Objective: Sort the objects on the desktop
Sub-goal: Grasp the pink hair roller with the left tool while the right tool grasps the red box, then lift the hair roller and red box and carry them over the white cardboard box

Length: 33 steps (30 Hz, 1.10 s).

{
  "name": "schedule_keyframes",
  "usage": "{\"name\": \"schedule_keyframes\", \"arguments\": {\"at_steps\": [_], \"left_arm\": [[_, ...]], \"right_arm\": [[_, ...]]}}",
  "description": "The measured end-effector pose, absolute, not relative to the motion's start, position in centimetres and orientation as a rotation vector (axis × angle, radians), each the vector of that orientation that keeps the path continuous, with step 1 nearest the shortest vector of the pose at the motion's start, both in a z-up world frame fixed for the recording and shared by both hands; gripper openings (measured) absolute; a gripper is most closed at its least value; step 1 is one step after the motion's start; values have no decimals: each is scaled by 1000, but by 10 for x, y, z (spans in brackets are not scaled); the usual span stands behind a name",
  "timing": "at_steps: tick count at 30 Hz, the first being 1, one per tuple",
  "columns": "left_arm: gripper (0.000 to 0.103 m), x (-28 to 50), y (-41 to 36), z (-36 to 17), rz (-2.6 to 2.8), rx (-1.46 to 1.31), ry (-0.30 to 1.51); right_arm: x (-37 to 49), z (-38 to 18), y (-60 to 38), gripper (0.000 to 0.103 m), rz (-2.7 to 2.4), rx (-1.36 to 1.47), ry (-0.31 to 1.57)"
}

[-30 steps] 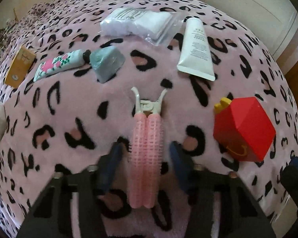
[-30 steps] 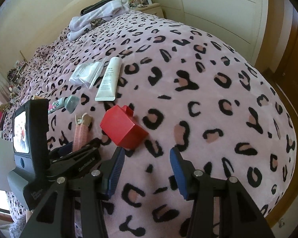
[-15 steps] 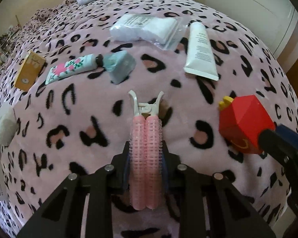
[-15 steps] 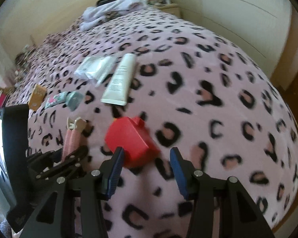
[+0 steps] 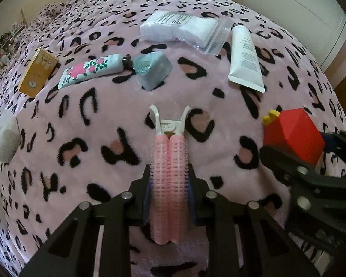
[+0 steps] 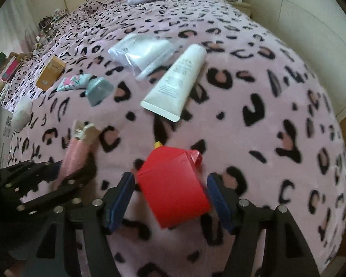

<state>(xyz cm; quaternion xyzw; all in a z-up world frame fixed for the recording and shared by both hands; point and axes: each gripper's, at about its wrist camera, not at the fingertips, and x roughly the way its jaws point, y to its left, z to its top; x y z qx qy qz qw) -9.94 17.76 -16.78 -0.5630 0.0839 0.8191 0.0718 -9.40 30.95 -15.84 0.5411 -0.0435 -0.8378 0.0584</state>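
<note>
Two tongs: left tongs (image 5: 169,191) clamp pink roller clip (image 5: 169,184); right tongs (image 6: 170,198) straddle red box (image 6: 173,184).

Pink blanket (image 5: 80,161) spotted with black leopard marks. Pale pink hair roller clip (image 5: 169,184) with a white handle at centre. Red box (image 5: 293,136), yellow tip, at three o'clock. Rose-printed tube (image 5: 92,70) at eleven, teal block (image 5: 153,69) beside it, white tube (image 5: 244,57) at one.

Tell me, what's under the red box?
The red plastic house-shaped box lies on the fluffy pink leopard-print blanket, between the open right tongs. Only blanket shows around it; whatever is right beneath it is covered by the box.
</note>
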Motion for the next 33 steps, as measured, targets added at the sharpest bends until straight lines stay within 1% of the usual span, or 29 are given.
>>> {"name": "schedule_keyframes", "arguments": {"at_steps": [1,4,9,15,19,26,33], "left_arm": [[26,-100,178,-168,2461,-1694,250],[26,-102,179,-170,2462,-1696,250],[26,-103,183,-170,2470,-1684,264],[26,-98,185,-165,2472,-1643,251],[26,-94,182,-154,2482,-1614,233],[26,-84,163,-113,2538,-1553,187],[26,-69,109,-63,2634,-1551,103]], "right_arm": [[-94,-161,312,67,-2553,1622,-145],[-93,-164,316,50,-2597,1594,-165],[-84,-161,313,49,-2653,1554,-162],[-69,-154,318,48,-2727,1506,-295],[-60,-144,318,48,-2750,1494,-335],[-47,-118,307,48,-2787,1430,-379],[-39,-81,273,48,-2769,1350,-421]]}}
